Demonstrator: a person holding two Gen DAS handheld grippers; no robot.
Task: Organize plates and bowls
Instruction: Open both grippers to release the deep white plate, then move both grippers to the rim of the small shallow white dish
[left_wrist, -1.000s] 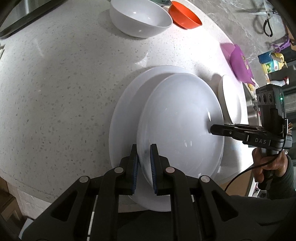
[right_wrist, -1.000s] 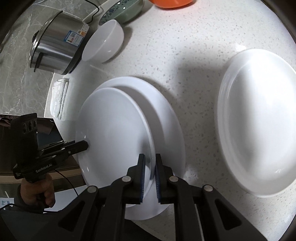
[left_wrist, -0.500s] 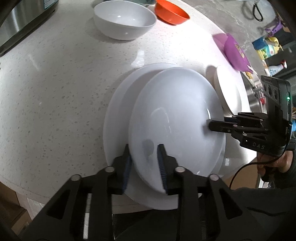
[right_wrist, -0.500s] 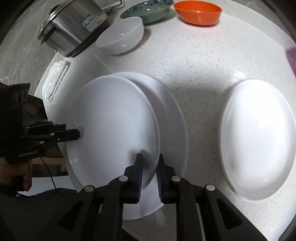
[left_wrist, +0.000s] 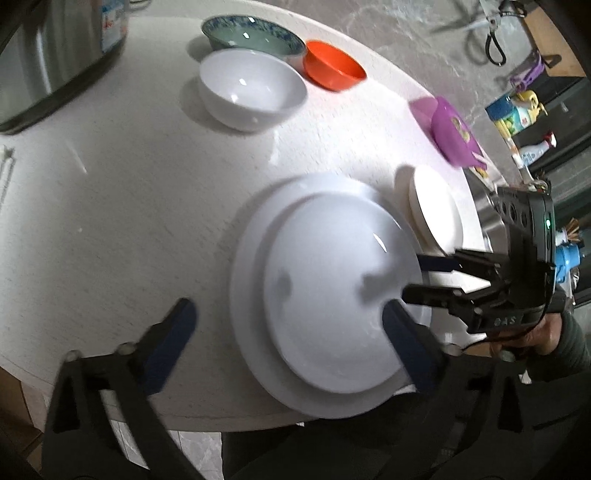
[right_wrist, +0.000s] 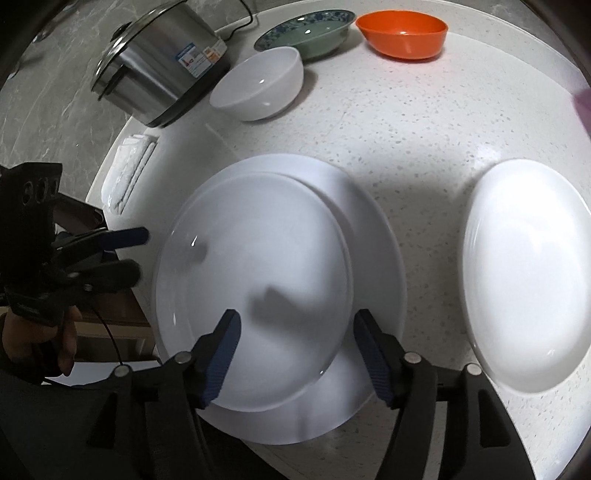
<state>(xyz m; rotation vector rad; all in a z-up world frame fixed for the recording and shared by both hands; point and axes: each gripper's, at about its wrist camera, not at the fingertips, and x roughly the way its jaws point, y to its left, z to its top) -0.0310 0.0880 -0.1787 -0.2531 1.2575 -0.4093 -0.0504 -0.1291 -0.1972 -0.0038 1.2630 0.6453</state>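
Note:
A white plate (left_wrist: 332, 291) (right_wrist: 255, 295) lies stacked on a larger white plate (left_wrist: 247, 258) (right_wrist: 376, 258) at the table's near edge. My left gripper (left_wrist: 288, 314) is open above the stack's left side and holds nothing; it also shows in the right wrist view (right_wrist: 133, 254). My right gripper (right_wrist: 295, 321) is open above the stack's right side and empty; it also shows in the left wrist view (left_wrist: 417, 277). Another white plate (right_wrist: 524, 273) (left_wrist: 436, 210) lies apart to the right.
A white bowl (left_wrist: 251, 88) (right_wrist: 258, 85), an orange bowl (left_wrist: 332, 66) (right_wrist: 402, 33) and a green patterned dish (left_wrist: 251, 35) (right_wrist: 306, 29) stand at the back. A steel cooker (right_wrist: 159, 62) stands back left, a purple bowl (left_wrist: 454, 136) at the right, a folded cloth (right_wrist: 125, 173) left.
Both grippers let go of the upper plate and opened wide. The plate now rests on the larger plate. Both grippers have pulled back and up from it.

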